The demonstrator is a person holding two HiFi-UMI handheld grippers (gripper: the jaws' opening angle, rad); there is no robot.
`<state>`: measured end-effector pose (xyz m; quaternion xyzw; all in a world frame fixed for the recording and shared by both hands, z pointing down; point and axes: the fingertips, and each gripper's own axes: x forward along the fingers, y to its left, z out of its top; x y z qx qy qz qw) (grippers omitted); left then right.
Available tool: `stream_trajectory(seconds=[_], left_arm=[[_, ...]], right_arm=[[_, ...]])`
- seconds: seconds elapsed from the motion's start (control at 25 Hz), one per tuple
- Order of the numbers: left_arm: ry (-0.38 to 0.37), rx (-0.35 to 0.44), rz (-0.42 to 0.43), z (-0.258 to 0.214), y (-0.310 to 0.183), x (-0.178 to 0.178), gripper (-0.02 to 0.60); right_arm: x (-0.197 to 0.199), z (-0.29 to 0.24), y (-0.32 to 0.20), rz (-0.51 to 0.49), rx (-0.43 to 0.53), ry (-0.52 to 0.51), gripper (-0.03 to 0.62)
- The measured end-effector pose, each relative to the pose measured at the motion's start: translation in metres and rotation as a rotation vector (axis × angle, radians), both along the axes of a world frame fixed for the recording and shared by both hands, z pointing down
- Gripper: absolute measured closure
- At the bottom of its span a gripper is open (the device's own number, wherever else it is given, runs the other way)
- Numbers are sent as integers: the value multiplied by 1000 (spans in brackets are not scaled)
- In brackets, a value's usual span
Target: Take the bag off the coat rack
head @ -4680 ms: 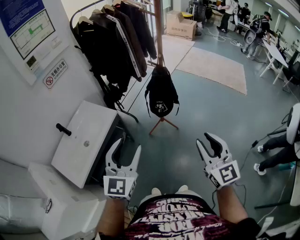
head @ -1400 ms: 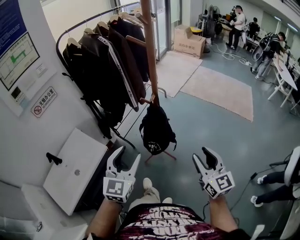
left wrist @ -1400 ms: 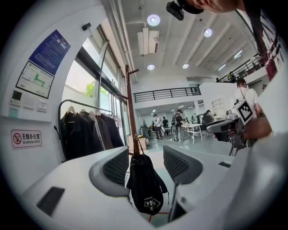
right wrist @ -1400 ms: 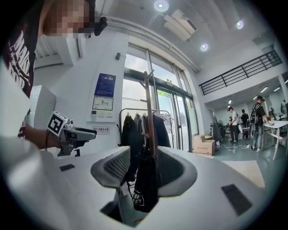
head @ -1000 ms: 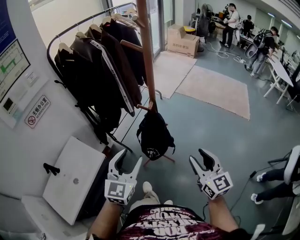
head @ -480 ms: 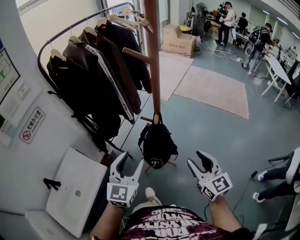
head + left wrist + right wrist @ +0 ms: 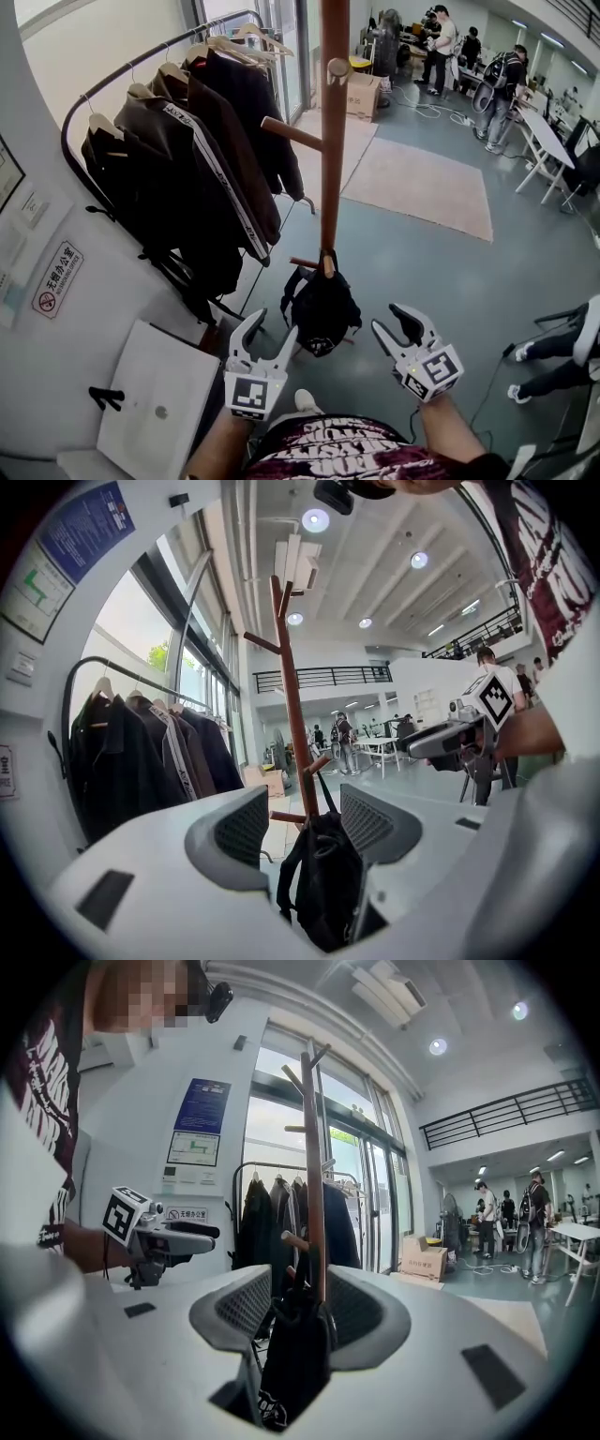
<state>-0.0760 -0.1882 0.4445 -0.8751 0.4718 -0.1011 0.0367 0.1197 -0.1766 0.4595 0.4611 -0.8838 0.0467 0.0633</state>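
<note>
Grey floor (image 7: 441,262); bag (image 7: 323,307) on rack (image 7: 333,141) beyond left tool (image 7: 272,326), right tool (image 7: 392,321), both agape, empty

Wall sign (image 7: 58,278): red prohibition circle beside a line of Chinese characters, too small to read.
Blue poster (image 7: 202,1105): print illegible.
Shirt (image 7: 347,455): white lettering, unreadable.
Bag (image 7: 322,314): white logo, unreadable.

Grey floor (image 7: 441,272): beige rug (image 7: 422,183), cardboard box (image 7: 366,96), wooden coat rack (image 7: 333,141); bag (image 7: 323,314) hangs there.
</note>
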Motion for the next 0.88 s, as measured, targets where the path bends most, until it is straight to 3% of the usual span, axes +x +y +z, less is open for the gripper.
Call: stream_trajectory(seconds=[0.4, 0.56, 0.88], left_arm=[[36, -34, 61, 11, -27, -17, 340], [85, -64, 98, 13, -29, -12, 339], [109, -102, 123, 23, -47, 6, 340]], right_arm=[[-44, -2, -30, 10, 8, 21, 399], [-52, -2, -33, 4, 3, 35, 398], [-50, -3, -36, 17, -2, 50, 398]])
